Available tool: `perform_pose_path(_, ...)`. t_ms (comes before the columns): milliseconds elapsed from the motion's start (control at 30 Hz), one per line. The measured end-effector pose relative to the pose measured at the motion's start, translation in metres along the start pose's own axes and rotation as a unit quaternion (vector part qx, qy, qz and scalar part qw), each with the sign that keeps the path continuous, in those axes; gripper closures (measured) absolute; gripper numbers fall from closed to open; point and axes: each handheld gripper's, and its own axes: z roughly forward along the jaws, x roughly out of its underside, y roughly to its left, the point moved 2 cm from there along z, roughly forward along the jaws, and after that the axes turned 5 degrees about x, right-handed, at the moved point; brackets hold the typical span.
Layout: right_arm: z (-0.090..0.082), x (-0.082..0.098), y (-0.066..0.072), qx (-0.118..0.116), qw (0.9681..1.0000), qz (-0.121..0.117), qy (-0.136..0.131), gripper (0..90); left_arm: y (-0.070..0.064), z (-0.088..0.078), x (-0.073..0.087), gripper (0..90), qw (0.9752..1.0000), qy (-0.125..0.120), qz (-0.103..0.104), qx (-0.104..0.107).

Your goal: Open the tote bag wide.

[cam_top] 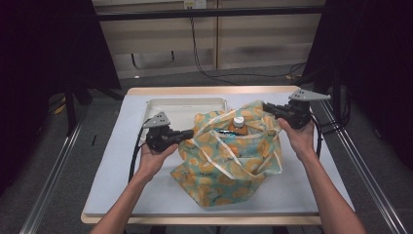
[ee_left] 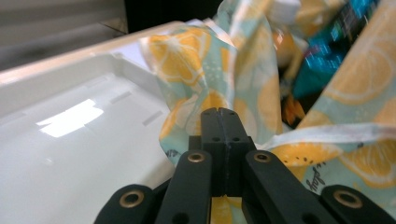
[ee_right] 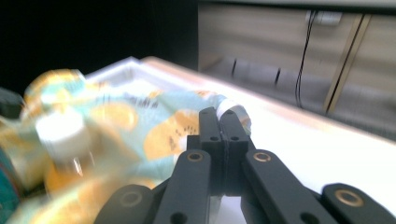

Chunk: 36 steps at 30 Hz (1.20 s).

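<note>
Lemon-print turquoise cloth bag [cam_top: 229, 156] sat mid-table between both tools, left gripper [cam_top: 187, 135] pinching its left rim, right gripper [cam_top: 269, 108] pinching far-right rim, mouth stretched left-right, white-capped bottle [cam_top: 238, 122] inside.

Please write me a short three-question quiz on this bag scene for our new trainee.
1. True or false: both grippers are clamped on the cloth bag.
2. What stands upright inside the bag? A) a white-capped bottle B) a mug C) a banana
3. What lies on the table behind the bag?

Key
1. True: the left gripper and the right gripper each pinch the bag's edge at opposite sides.
2. A
3. A white tray.
</note>
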Motion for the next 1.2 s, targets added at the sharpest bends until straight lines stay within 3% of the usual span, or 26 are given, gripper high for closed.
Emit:
perform_pose_path(67,-0.003,0.019,-0.001,-0.002,0.9997,-0.007,0.024,90.0,-0.007,-0.002,0.006,90.0,0.9998,0.014,0.007,0.013)
perform_pose_path(200,-0.008,0.035,-0.001,-0.004,0.9991,-0.006,0.041,90.0,-0.020,-0.009,0.016,90.0,0.9990,0.029,0.011,0.034)
perform_pose_path(367,-0.013,0.053,0.006,-0.027,0.9986,0.000,0.047,90.0,-0.041,-0.017,0.020,90.0,0.9980,0.018,0.004,0.060)
perform_pose_path(433,-0.015,0.055,0.010,-0.033,0.9986,-0.003,0.041,89.1,-0.049,-0.022,0.019,89.8,0.9979,0.019,0.018,0.059)
perform_pose_path(500,-0.016,0.058,0.011,-0.033,0.9983,0.006,0.047,87.2,-0.052,-0.027,0.022,88.5,0.9977,0.014,0.012,0.064)
perform_pose_path(567,-0.014,0.064,0.011,-0.025,0.9975,-0.001,0.066,81.0,-0.052,-0.028,0.029,86.6,0.9978,0.015,0.006,0.064)
perform_pose_path(633,-0.015,0.069,0.008,-0.021,0.9967,0.001,0.079,77.9,-0.051,-0.029,0.035,80.7,0.9977,0.021,0.002,0.064)
perform_pose_path(700,-0.019,0.068,0.007,-0.024,0.9970,0.002,0.074,75.0,-0.055,-0.031,0.036,76.7,0.9979,0.025,0.005,0.060)
perform_pose_path(933,-0.053,0.052,0.008,-0.015,0.9993,0.016,0.029,63.7,-0.065,-0.054,0.029,67.5,0.9984,-0.010,0.012,0.054)
perform_pose_path(1200,-0.092,0.038,0.032,-0.038,0.9992,0.008,-0.004,59.5,-0.071,-0.075,0.019,64.7,0.9979,-0.045,0.020,0.043)
